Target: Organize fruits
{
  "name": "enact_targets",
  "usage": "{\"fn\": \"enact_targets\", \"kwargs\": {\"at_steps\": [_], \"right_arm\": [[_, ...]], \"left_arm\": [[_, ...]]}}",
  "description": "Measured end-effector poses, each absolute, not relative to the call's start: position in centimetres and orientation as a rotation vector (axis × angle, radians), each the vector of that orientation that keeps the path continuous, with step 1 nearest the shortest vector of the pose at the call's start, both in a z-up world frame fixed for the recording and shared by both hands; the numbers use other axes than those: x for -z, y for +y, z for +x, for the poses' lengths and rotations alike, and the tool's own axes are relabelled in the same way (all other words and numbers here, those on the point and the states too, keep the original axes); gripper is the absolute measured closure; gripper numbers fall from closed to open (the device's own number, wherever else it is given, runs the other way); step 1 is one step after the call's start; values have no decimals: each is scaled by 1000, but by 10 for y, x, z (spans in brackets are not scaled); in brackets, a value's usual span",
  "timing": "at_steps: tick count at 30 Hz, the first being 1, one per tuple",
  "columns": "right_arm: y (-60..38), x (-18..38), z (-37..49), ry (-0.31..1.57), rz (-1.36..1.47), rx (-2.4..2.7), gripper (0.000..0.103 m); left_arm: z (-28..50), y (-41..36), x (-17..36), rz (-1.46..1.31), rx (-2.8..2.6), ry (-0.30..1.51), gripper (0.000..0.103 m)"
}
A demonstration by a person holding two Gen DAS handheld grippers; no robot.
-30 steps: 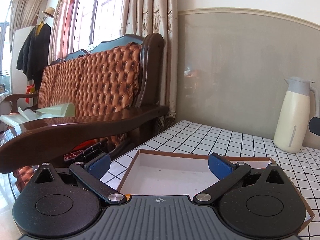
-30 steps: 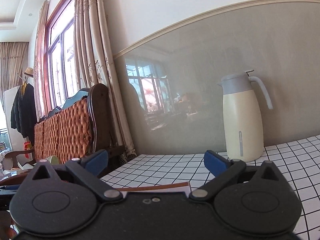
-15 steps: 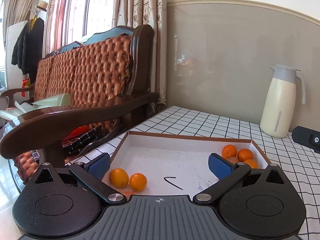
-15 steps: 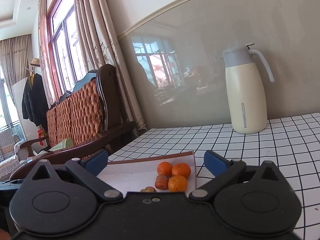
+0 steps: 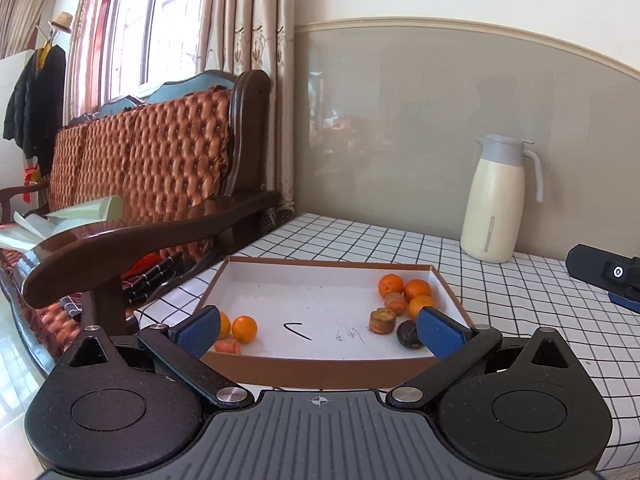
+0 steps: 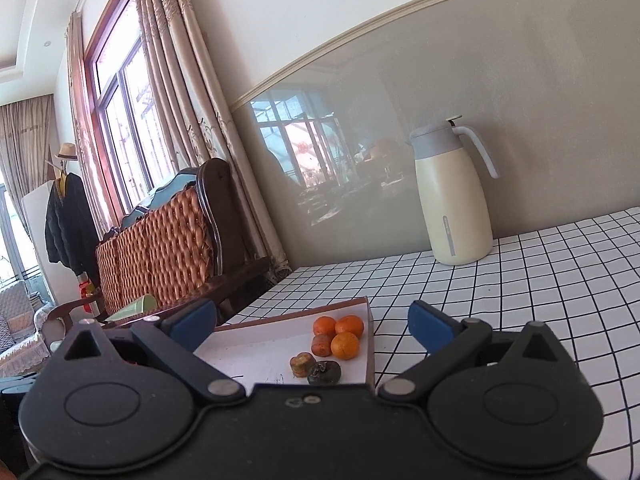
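A shallow brown-rimmed box (image 5: 320,368) with a white floor sits on the checked table. In its right corner lie several small oranges (image 5: 417,290), a brownish spoiled fruit (image 5: 382,320) and a dark rotten one (image 5: 408,334). Near its left front lie two oranges (image 5: 244,329) and an orange scrap (image 5: 228,346). My left gripper (image 5: 318,330) is open and empty, in front of the box. My right gripper (image 6: 312,322) is open and empty, over the box's right corner (image 6: 370,344), where the same fruits (image 6: 344,344) show.
A cream thermos jug (image 5: 496,200) stands at the back by the wall; it also shows in the right wrist view (image 6: 452,196). A wooden sofa with a dark armrest (image 5: 140,240) borders the table's left edge. The right gripper's body (image 5: 608,276) shows at the right.
Both grippers have pulled back and tilted down, so the whole box and its fruits have come into view. Both stay open and empty.
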State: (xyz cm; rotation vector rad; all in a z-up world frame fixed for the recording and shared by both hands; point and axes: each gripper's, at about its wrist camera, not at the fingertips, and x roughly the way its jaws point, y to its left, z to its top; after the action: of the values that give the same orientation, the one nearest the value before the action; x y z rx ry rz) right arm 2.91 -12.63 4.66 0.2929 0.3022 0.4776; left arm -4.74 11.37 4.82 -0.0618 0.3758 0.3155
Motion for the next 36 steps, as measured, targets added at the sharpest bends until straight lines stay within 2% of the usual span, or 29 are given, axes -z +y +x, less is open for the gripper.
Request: {"fn": "enact_targets", "kwargs": {"at_steps": [11,26,36], "right_arm": [[-124,-55,14,322,256,-489,6],[-110,-42,21,420,135,-416,6],[-110,-43,19,416,122,-404,6]], "left_arm": [[-68,110,-55,-101,-251,388,0],[-60,119,-46,-75,-331,422,0],[-63,120,-48,-79,-332,403,0]]}}
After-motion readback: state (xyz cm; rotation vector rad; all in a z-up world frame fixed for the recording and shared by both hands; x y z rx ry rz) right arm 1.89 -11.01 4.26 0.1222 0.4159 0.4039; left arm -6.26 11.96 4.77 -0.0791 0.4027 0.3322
